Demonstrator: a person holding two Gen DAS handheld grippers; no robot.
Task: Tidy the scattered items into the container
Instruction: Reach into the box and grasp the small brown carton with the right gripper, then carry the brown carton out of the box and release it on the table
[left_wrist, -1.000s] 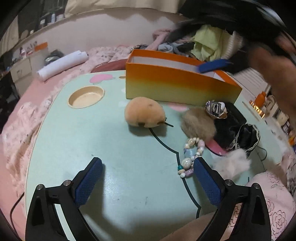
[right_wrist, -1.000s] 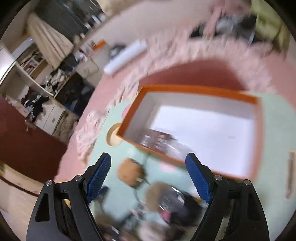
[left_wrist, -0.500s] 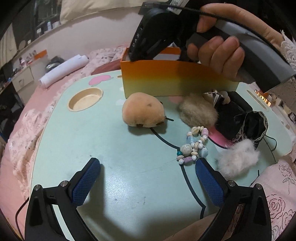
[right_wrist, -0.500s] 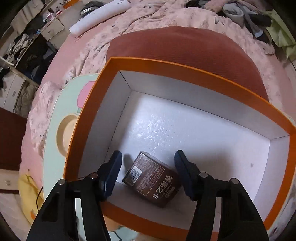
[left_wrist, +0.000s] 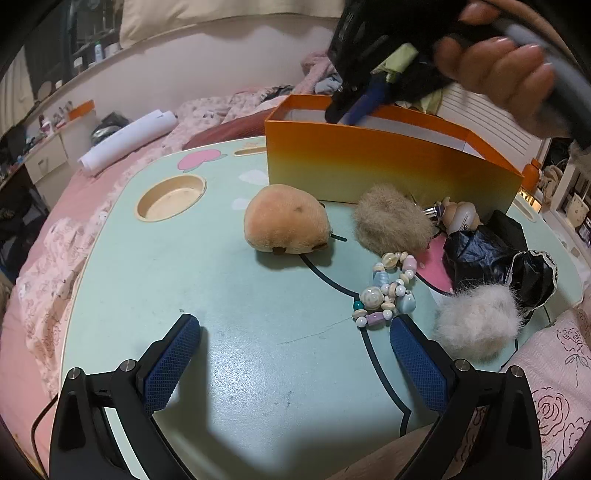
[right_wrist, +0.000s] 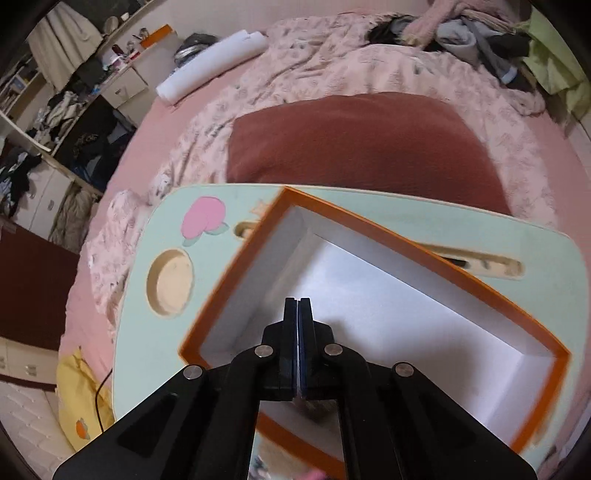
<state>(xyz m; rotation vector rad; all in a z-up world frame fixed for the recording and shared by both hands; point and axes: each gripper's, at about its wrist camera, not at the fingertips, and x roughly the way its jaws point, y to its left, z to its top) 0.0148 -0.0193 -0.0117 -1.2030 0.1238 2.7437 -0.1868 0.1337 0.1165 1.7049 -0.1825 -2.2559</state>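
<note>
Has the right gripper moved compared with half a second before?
Yes. The right gripper, jaws just closed empty, has drawn back toward the orange box's near wall.

Tabletop (left_wrist: 155, 280): bare mint surface ahead of the left gripper (left_wrist: 291, 354), fingers spread wide with nothing between them; clear lane up to the round cup recess (left_wrist: 170, 197).

Right half crowded. Tan plush toy (left_wrist: 286, 229) mid-table; brown fur pom (left_wrist: 391, 219) just beside it; bead bracelet (left_wrist: 388, 291) near the left gripper's right finger; white fur pom (left_wrist: 476, 325) and black lace pouch (left_wrist: 517, 258) at the right edge. Gaps among them narrow.

Orange box (left_wrist: 388, 170) walls off the far side; open top.

Right gripper (right_wrist: 298, 306), fingers pressed together, empty, occupies the space over the box's left end. Rest of the box floor visible there is bare white.
</note>
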